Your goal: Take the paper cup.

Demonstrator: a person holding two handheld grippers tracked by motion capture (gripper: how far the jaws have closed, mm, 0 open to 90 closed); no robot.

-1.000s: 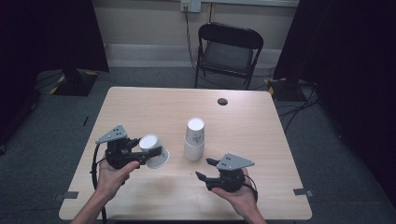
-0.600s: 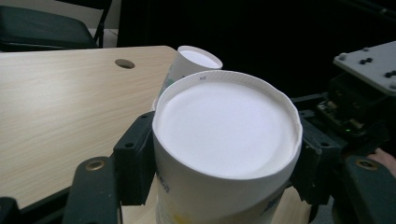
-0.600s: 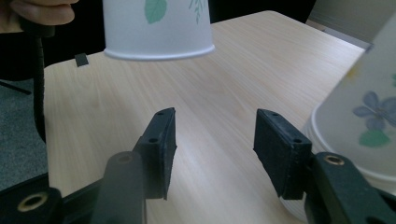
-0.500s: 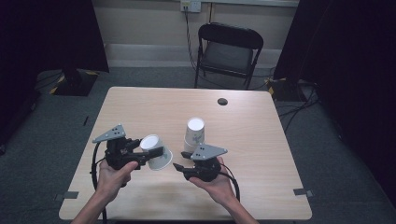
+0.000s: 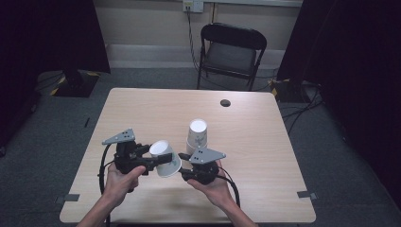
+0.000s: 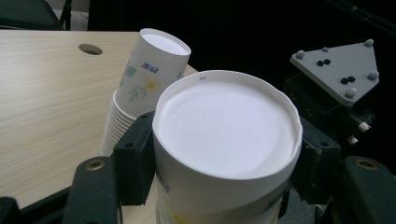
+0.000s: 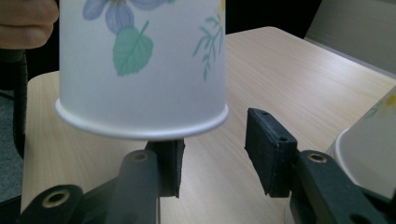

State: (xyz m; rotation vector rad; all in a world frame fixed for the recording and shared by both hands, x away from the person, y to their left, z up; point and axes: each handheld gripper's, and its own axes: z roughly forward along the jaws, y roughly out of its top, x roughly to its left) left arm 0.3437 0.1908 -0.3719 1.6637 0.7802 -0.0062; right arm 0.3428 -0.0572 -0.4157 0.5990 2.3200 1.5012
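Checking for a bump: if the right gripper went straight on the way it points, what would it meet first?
Probably the rim of the paper cup held by the left gripper; it hangs just ahead of the right gripper, whose fingers have just been closing with nothing between them. Depth is unclear.

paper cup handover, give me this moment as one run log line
left gripper: shut on paper cup | right gripper: open, closing at cup rim | stack of cups: upside down

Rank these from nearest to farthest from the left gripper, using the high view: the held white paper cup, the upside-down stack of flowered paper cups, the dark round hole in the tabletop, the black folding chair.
1. Held white paper cup: between the left gripper jaws.
2. Stack of flowered paper cups: mid-table, just beyond.
3. Dark round hole: near the far edge.
4. Black folding chair: behind the table.
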